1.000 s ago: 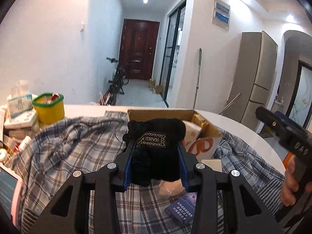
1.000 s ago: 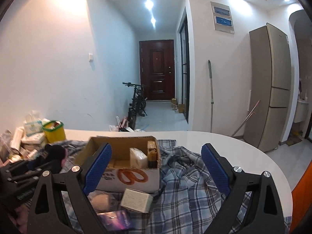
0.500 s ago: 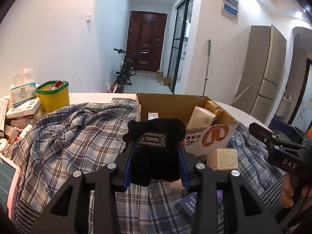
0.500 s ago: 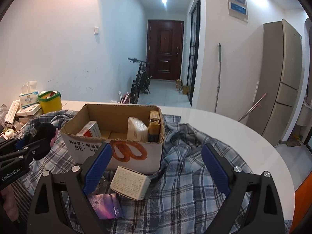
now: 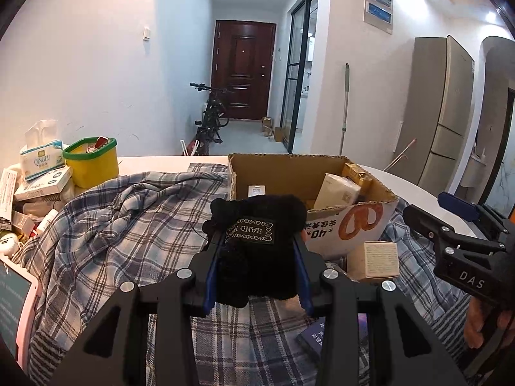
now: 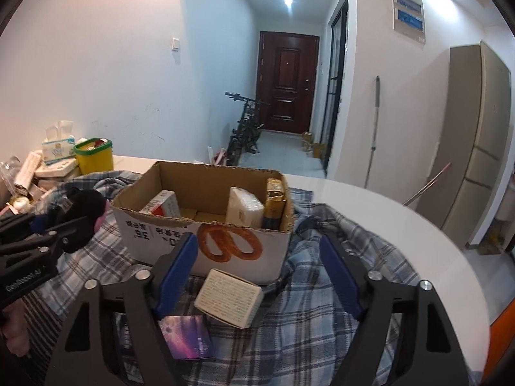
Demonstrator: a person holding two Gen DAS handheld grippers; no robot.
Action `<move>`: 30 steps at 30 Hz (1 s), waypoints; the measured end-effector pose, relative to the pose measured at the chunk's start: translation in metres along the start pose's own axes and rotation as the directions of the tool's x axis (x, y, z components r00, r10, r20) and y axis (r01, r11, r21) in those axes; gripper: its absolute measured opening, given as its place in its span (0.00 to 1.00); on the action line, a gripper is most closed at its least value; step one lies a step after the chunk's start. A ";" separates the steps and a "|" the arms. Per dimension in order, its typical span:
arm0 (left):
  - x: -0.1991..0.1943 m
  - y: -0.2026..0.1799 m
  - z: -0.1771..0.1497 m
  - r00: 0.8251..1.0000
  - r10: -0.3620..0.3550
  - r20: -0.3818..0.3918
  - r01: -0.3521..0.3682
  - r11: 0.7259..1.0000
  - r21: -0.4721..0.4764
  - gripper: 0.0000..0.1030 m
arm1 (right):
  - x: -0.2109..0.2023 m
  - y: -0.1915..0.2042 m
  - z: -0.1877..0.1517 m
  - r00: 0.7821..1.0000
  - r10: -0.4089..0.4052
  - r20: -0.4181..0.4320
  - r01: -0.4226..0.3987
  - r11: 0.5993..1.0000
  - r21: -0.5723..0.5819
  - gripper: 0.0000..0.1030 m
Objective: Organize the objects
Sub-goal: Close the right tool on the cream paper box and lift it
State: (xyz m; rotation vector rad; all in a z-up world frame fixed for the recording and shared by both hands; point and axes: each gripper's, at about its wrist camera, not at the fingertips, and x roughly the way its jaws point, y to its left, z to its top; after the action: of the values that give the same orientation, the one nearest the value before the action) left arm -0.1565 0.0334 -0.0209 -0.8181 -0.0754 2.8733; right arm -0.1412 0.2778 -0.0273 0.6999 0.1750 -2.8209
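My left gripper clamps the black knit item, held above the plaid cloth just short of the cardboard box rim at twelve o'clock. My right gripper is closing around the small white box, pads not touching; bare table lies at two o'clock.

Both wrist views face the cardboard box closely from the left and right.

Black knit item is held above plaid cloth, near open cardboard box.
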 end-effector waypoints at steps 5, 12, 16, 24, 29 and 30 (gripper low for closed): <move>0.004 -0.001 -0.001 1.000 0.012 -0.015 -0.012 1.000 0.007 0.40 | 0.009 -0.009 -0.002 0.997 0.055 -0.044 -0.052 0.996 0.071 0.68; 0.008 0.000 -0.002 0.999 0.027 -0.035 -0.027 1.000 0.004 0.40 | 0.021 0.000 -0.008 0.990 0.087 -0.111 -0.083 0.996 0.038 0.68; 0.010 0.000 -0.003 0.999 0.024 -0.045 -0.023 1.000 0.006 0.40 | 0.032 0.008 -0.015 0.981 0.094 -0.171 -0.092 0.996 0.018 0.68; 0.015 -0.001 -0.004 0.998 0.010 -0.068 -0.009 1.000 0.013 0.40 | 0.052 0.009 -0.026 0.962 0.082 -0.262 -0.075 0.997 0.036 0.68; 0.016 -0.008 -0.008 0.997 0.004 -0.078 0.000 0.999 0.043 0.40 | 0.056 0.007 -0.027 0.955 0.099 -0.278 -0.083 0.994 0.067 0.68; 0.016 -0.008 -0.008 0.997 0.007 -0.074 -0.003 0.999 0.045 0.40 | 0.057 0.008 -0.028 0.955 0.093 -0.283 -0.076 0.995 0.069 0.68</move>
State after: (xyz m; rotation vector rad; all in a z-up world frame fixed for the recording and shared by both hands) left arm -0.1648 0.0436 -0.0351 -0.9166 0.0001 2.8348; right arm -0.1760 0.2642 -0.0792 1.1002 0.1088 -2.6405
